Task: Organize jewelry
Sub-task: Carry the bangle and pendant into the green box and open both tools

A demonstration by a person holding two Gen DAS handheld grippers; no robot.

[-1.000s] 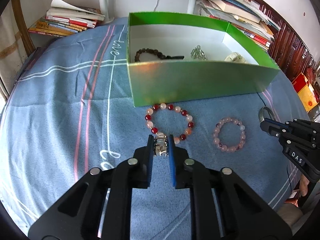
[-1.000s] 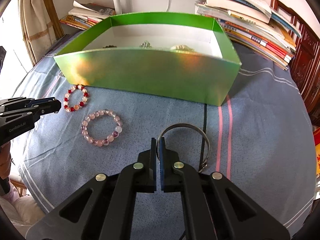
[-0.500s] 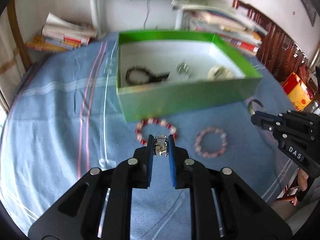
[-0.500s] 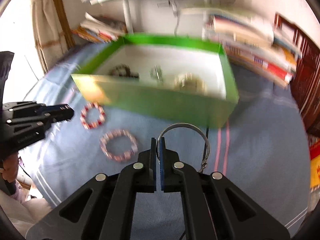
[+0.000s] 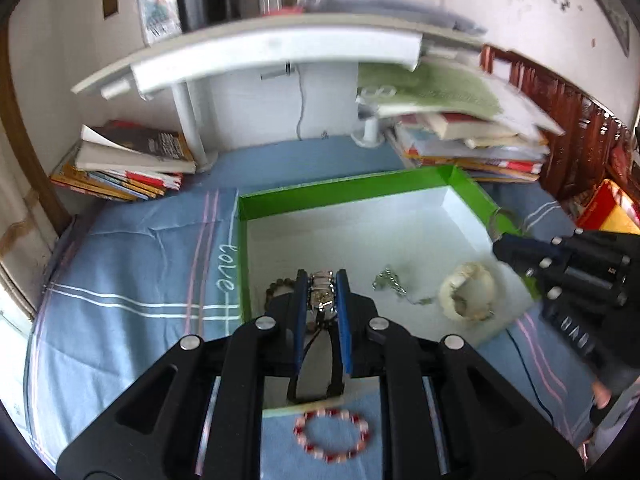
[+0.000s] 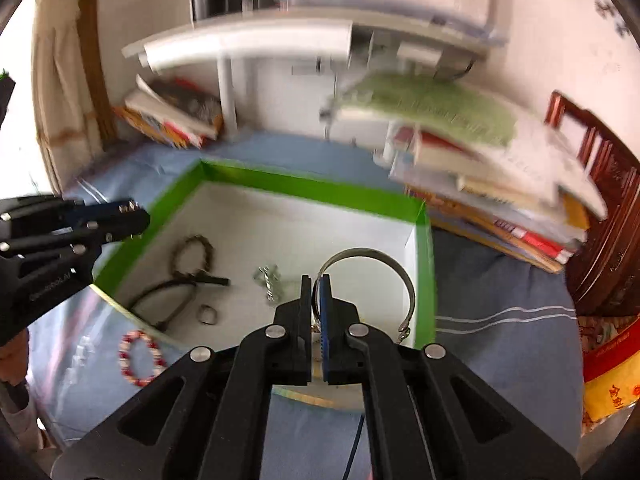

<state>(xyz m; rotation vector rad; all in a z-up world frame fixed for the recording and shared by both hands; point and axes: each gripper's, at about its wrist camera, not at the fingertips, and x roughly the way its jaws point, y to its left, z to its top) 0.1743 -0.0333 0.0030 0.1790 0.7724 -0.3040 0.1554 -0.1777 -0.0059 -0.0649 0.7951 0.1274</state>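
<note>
While both grippers hung over the green-walled, white-floored cardboard box (image 5: 352, 190), the left gripper (image 5: 323, 280) clamped a silvery metal watch (image 5: 322, 298) and the right gripper (image 6: 316, 284) pinched a thin steel bangle (image 6: 374, 256); early release might snag the silver chain (image 5: 390, 282) at one o'clock.

Left claw (image 5: 322, 280): matte black plastic body with two angular arms, each with triangular cut-outs. Four round silver screw heads sit across the arms. The inner finger faces carry blue pads (image 5: 301, 300). Seen from the right wrist view, its side bears pale lettering, too blurred to read.

Right claw (image 6: 316, 286): same black build, four silver screws, one blue pad (image 6: 325, 312) visible. Seen from the left wrist view, its side carries silver screws and white lettering. A thin blue cable (image 6: 352, 450) runs below it.
</note>
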